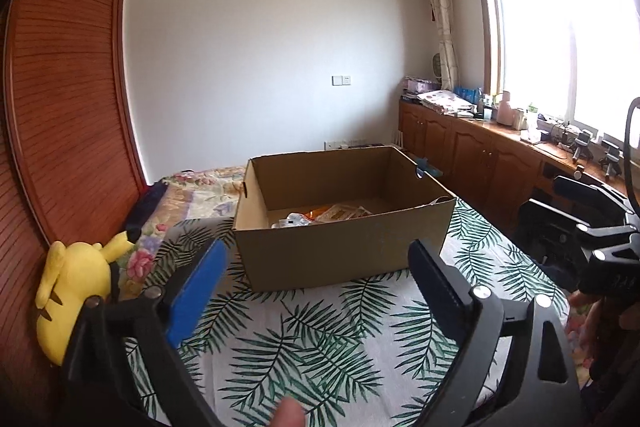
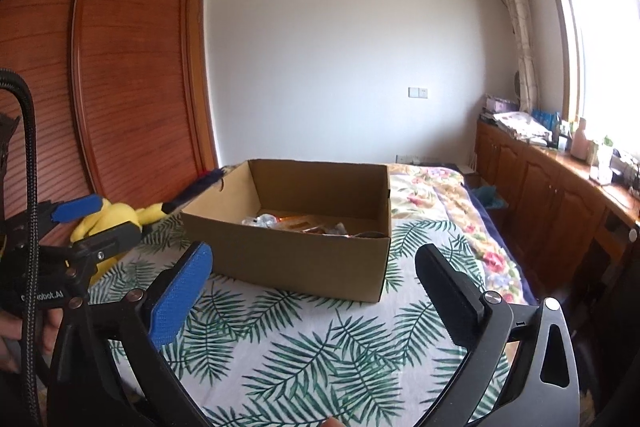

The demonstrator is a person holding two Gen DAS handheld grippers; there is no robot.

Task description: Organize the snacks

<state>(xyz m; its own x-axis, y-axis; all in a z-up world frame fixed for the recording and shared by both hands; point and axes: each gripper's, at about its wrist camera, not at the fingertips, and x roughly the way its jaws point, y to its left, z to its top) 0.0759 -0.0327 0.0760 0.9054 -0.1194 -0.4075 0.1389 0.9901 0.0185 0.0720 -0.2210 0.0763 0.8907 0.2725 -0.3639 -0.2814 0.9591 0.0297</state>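
An open brown cardboard box (image 1: 340, 247) stands on a bed with a palm-leaf cloth (image 1: 312, 347); it also shows in the right wrist view (image 2: 292, 259). Several snack packets (image 1: 320, 217) lie on its floor, also seen in the right wrist view (image 2: 304, 223). My left gripper (image 1: 316, 259) is open and empty, held a little in front of the box's near wall. My right gripper (image 2: 312, 263) is open and empty, also just short of the box. Each gripper shows at the edge of the other's view, the right one (image 1: 592, 211) and the left one (image 2: 96, 219).
A yellow plush toy (image 1: 76, 291) lies at the bed's left edge by a wooden wardrobe (image 1: 64, 87). A floral quilt (image 2: 440, 203) covers the bed's far part. Wooden cabinets (image 1: 472, 147) with clutter run under the window at right.
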